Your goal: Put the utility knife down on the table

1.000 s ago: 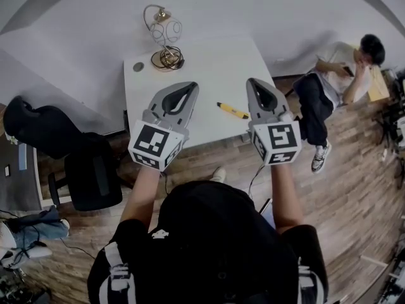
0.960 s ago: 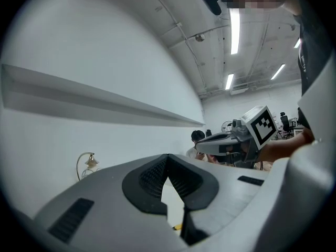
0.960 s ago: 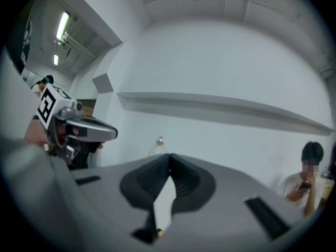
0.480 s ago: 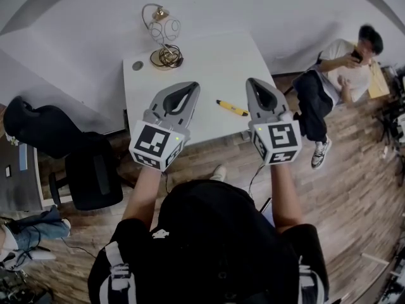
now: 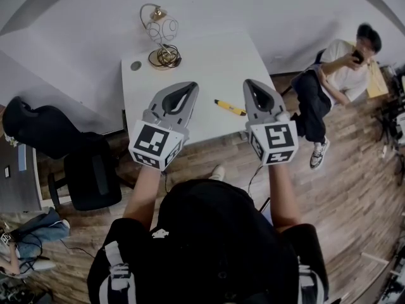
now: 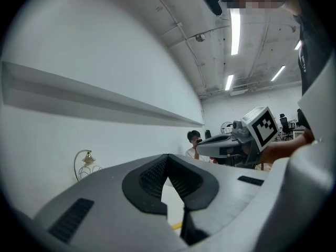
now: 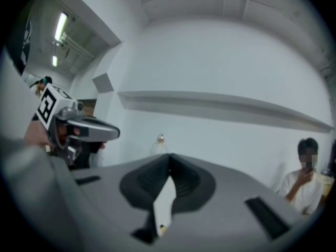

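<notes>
— Looking for the knife? It lies flat on the table, slantwise, a little in from the table's front edge, and nothing touches it.

— So neither gripper has it?

— Neither. The left gripper and the right gripper both hang above the table's front edge, with their tips pointing towards the table's far side and the knife down between them. On each one the two jaws meet at the tips and hold nothing. Through the hollow behind the tips you see only bare tabletop.

— Why hold them up like that, then?

— My guess is the job is done. A knife lying free on the table, with both pairs of jaws closed and empty above it, reads as a put-down completed. Hands held level and apart like that look like a resting pose, clear of the blade.

— Why set it so near the front?

— Shortest reach for the person, I'd say. It also lies well apart from the lamp at the table's far left corner, so there's little risk of knocking the wire frame. A small round disc lies near the lamp's base, also out of the way.

— Anyone else close?

— A seated person off the table's right side, holding something dark up, likely a phone. There's also a black chair off the table's left. Neither looks near enough to disturb the knife.
</notes>
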Demonstrator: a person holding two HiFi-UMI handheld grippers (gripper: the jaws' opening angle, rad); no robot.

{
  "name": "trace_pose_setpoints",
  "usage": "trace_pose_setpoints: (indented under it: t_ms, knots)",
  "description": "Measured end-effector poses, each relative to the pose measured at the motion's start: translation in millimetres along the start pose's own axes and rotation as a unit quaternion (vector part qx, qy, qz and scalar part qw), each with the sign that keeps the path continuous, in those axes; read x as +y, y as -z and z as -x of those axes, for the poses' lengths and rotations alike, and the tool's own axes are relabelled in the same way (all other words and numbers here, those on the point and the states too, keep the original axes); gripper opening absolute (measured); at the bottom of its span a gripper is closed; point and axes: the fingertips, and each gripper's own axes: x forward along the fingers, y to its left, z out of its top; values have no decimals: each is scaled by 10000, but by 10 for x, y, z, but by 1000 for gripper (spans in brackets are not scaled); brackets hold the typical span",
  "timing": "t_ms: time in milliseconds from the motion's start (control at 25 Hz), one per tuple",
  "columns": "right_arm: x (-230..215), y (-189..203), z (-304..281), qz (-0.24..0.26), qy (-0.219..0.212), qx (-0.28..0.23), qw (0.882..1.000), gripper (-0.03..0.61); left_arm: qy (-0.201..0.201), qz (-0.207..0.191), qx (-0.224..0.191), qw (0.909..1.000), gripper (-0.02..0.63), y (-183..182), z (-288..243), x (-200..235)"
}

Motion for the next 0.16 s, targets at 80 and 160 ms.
trace_pose_setpoints:
  t_ms: [80, 160]
  knots:
    - [6, 10, -5, -4, -14, 13, 10000, 34, -1, 19, 0, 10000, 18, 8, 0, 5]
    - [9, 17, -5, -4, -29, 24, 10000, 34, -8, 43, 1, 10000, 18, 9, 4, 8]
